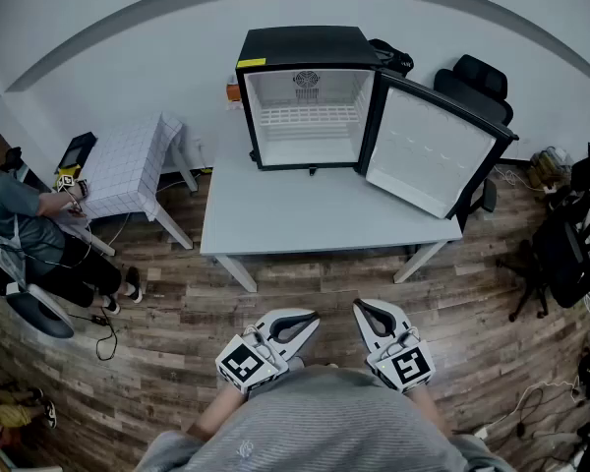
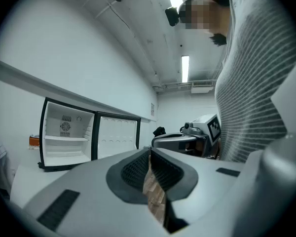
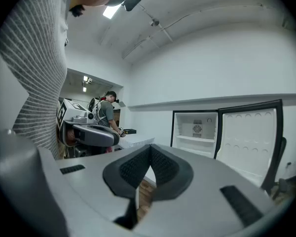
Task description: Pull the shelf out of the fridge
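**Claws shut, shelf still in the fridge**

The shelf [image 1: 308, 118] spans the middle of the open fridge [image 1: 307, 96] at the back of the bench [image 1: 275, 226]. The left claw [image 1: 303, 324] and right claw [image 1: 367, 313] hang by the person's waist, well apart from it, jaws closed on nothing. The best approach is probably to open one claw, go in level, take the shelf's front edge squarely and draw straight out.

Fridge [image 1: 305, 96]: black casing with a low sheen; liner and inner face of the door [image 1: 428, 150] in smooth white plastic. Shelf [image 1: 305, 118]: white slatted rack, material not discernible. Table [image 1: 305, 219]: smooth, matt, pale grey top. Floor [image 1: 177, 323]: wood-grain planks in mixed browns. Left gripper [image 1: 300, 324] and right gripper [image 1: 372, 318]: smooth matt grey plastic shells; pads [image 2: 135, 169] black, finely ribbed. Sweater [image 1: 315, 426]: grey knitted cloth.
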Action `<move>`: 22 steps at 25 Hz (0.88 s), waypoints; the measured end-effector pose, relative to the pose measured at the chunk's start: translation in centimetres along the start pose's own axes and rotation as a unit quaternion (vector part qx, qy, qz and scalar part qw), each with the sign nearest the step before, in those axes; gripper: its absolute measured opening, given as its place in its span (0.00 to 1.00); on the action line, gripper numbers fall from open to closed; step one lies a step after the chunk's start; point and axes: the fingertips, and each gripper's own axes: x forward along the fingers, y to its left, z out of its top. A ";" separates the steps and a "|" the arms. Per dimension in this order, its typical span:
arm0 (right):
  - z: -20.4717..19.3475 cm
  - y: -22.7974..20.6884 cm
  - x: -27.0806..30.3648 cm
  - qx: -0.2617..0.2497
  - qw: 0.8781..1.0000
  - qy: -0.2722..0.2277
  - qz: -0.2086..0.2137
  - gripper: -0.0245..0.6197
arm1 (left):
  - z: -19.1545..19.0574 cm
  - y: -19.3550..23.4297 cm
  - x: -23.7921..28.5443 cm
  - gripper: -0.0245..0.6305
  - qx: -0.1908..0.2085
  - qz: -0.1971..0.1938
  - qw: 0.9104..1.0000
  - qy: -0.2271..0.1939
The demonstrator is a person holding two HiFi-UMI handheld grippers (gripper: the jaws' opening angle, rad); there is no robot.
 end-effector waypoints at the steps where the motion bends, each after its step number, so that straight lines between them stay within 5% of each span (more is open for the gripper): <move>1: 0.0 0.0 -0.1 0.001 1.000 0.001 -0.001 0.06 | -0.3 0.0 -0.1 0.07 -0.004 0.002 1.000 0.003; 15: -0.2 -0.3 -0.8 0.003 1.000 0.005 -0.006 0.06 | -0.8 -0.6 0.0 0.07 -0.010 0.002 1.000 0.011; 22: 0.9 -0.8 -1.0 0.014 0.999 -0.033 -0.008 0.06 | -0.4 -0.7 0.4 0.07 -0.011 0.001 1.000 0.002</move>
